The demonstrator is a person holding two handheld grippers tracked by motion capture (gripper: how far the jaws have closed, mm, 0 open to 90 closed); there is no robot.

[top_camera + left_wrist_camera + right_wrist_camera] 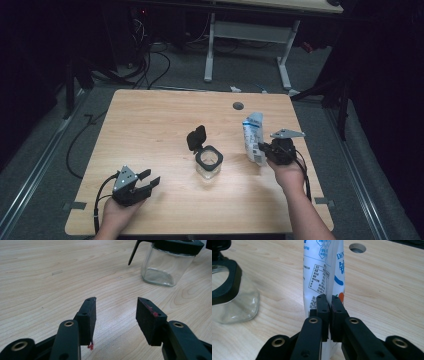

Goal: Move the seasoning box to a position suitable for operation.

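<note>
A white and blue printed pouch (253,136) stands upright at the table's right side, and my right gripper (263,149) is shut on its lower edge. In the right gripper view the two black jaws pinch the pouch (322,270) between the pads of the right gripper (329,305). A clear square glass jar (208,162) with a black rim and a flipped-up black lid (196,138) sits at the table's middle. My left gripper (148,179) rests low at the front left, open, with nothing between its jaws. The jar (165,263) shows ahead of the left gripper (116,308).
The wooden table (150,125) has a round cable hole (238,105) near its far edge. Behind it stand a white desk frame (247,37) and loose cables (150,60) on the grey floor. Black cables trail from both grippers.
</note>
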